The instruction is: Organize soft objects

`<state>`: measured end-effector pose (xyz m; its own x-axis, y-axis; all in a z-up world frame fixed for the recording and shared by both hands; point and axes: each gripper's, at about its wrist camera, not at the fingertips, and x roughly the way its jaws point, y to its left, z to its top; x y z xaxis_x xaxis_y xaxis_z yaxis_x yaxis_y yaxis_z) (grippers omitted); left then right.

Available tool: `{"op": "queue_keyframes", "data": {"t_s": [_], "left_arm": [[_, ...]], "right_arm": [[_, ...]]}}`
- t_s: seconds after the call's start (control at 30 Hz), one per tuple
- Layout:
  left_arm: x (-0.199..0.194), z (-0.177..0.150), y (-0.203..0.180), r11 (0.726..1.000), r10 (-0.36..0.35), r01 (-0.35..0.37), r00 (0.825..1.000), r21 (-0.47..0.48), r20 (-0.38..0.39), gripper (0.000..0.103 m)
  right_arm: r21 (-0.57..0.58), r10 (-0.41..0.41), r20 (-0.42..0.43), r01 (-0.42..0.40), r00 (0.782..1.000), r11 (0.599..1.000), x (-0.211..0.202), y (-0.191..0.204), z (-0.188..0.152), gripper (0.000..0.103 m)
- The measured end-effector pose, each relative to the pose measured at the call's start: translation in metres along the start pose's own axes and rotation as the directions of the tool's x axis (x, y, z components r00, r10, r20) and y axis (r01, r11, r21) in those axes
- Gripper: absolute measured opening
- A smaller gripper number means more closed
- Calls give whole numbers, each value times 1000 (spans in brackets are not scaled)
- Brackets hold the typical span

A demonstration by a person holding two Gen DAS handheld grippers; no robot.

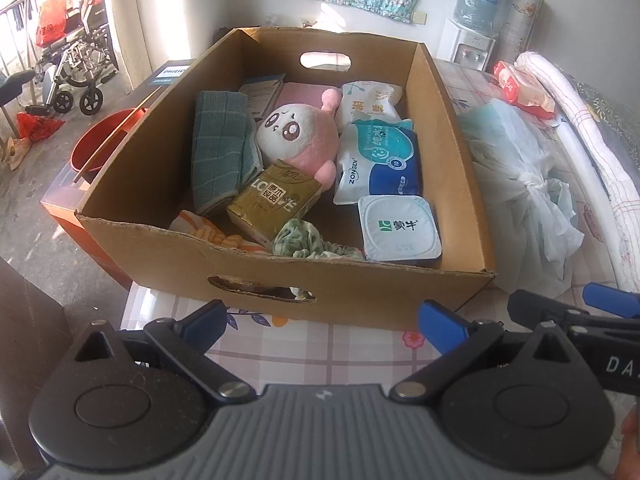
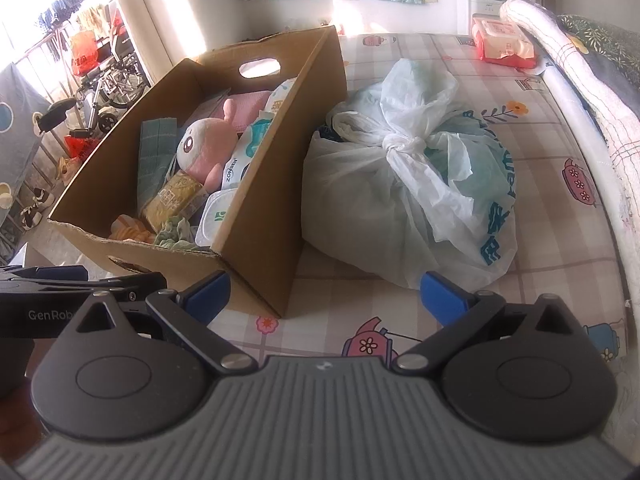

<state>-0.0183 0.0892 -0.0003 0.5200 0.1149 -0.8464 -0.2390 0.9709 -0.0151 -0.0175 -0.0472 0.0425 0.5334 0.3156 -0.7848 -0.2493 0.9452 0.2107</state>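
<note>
The pink and white plush toy lies at the centre of the left wrist frame inside the open brown cardboard box, face up. To its left in the frame lies a folded teal checked cloth; against its lower edge rests a gold tissue packet. To its right lies a white and blue wet-wipe pack, with a white foil-lidded yogurt tub below that. A green patterned fabric piece sits at the box's near wall. The box stands on a surface with a checked floral covering. Right of the box, touching it, lies a knotted white plastic bag. The left claw is spread and empty at lower frame. The right claw is likewise spread, holding nothing.
</note>
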Motion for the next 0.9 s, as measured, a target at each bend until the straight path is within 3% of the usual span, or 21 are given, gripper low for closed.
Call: {"op": "queue_keyframes", "data": {"t_s": [0.9], "left_arm": [[1, 2, 2, 1000, 30, -30, 1000, -9, -2, 102]], "right_arm": [[-25, 4, -16, -5, 1000, 1000, 9, 3, 6, 102]]}}
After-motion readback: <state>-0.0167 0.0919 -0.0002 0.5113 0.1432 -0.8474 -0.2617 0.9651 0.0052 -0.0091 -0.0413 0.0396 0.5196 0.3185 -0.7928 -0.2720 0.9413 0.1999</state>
